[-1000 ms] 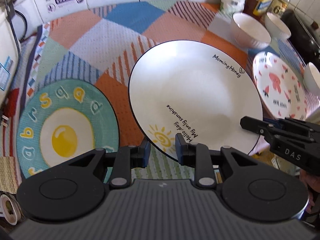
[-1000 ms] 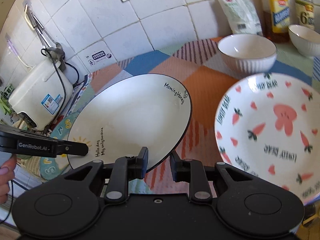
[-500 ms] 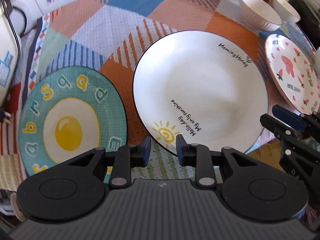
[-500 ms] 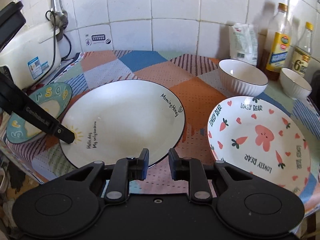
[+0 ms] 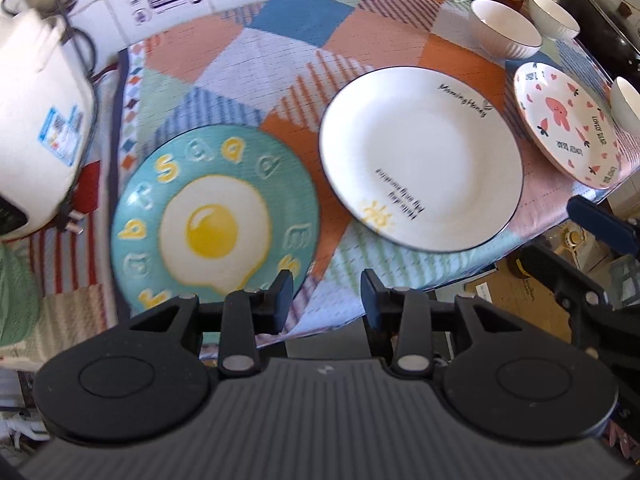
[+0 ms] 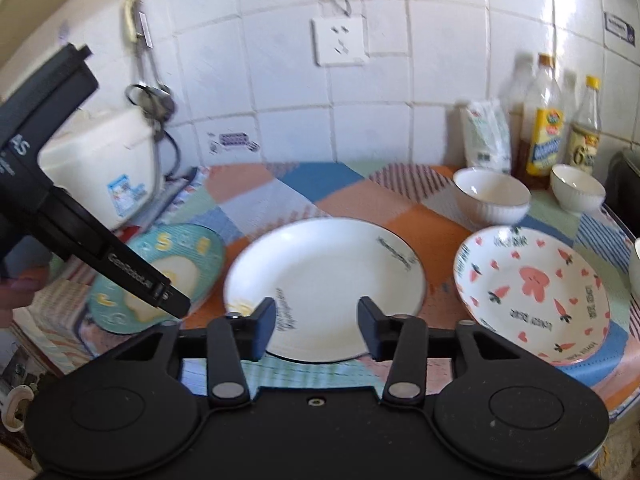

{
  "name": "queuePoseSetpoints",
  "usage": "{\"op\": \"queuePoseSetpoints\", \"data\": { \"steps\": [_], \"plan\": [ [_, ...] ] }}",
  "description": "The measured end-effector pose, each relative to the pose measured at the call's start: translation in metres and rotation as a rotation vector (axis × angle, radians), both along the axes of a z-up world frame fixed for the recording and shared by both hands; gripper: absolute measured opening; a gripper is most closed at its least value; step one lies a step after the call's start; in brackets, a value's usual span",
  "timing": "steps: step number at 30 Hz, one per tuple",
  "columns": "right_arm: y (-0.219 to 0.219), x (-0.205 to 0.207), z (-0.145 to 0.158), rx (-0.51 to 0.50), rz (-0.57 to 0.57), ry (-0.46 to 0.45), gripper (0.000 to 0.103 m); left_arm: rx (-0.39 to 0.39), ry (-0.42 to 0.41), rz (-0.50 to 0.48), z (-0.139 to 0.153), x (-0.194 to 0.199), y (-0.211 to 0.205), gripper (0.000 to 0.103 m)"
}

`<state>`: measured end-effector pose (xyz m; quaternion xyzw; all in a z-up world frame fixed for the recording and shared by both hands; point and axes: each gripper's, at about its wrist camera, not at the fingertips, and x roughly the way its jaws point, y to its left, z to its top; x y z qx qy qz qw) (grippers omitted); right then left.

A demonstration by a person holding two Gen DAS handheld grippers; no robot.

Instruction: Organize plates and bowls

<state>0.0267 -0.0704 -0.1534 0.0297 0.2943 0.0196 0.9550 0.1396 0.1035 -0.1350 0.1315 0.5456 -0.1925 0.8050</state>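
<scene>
Three plates lie on the patchwork cloth point(image 5: 280, 60): a teal fried-egg plate point(image 5: 214, 224) point(image 6: 160, 276), a white sun plate point(image 5: 420, 156) point(image 6: 324, 280), and a pink carrot plate point(image 5: 568, 124) point(image 6: 532, 292). A large white bowl point(image 5: 504, 34) point(image 6: 492, 200) and a small white bowl point(image 5: 554, 16) point(image 6: 576, 188) stand at the back right. My left gripper point(image 5: 326, 298) is open and empty, just off the table's front edge between the teal and white plates. My right gripper point(image 6: 316, 326) is open and empty, before the white plate's near rim.
A white rice cooker point(image 5: 36, 120) point(image 6: 100, 168) stands at the left. Oil bottles point(image 6: 544, 124) and a white bag point(image 6: 486, 136) line the tiled wall at the back right. Another white bowl point(image 5: 626, 106) sits at the right edge. A dark stove point(image 5: 608, 36) lies beyond.
Both grippers have pulled back from the white plate and opened wider. The left gripper has shifted left toward the teal plate. The plates have not moved.
</scene>
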Motion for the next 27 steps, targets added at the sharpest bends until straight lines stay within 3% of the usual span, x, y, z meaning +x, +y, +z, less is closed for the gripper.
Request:
{"op": "queuePoseSetpoints", "data": {
  "steps": [5,8,11,12,19,27],
  "plan": [
    [0.022,-0.006,0.002,-0.002,0.045,-0.040,0.072,0.032,-0.024,0.050,0.003,-0.006,0.029,0.042],
    [0.033,-0.004,0.001,-0.032,0.096,-0.046,0.074,0.030,-0.023,0.068,0.004,-0.007,0.046,0.043],
    [0.039,-0.003,0.001,-0.005,0.137,-0.057,0.091,0.041,-0.030,0.093,0.003,-0.007,0.063,0.043],
    [0.042,-0.004,0.002,0.006,0.154,-0.071,0.093,0.041,-0.032,0.099,0.003,-0.007,0.069,0.044],
    [0.067,0.011,-0.007,0.020,0.225,-0.054,0.093,0.040,-0.037,0.149,-0.009,-0.004,0.105,0.049],
    [0.088,0.038,-0.036,0.101,0.223,0.013,0.093,0.069,-0.063,0.163,-0.025,0.013,0.134,0.058]
  ]
}}
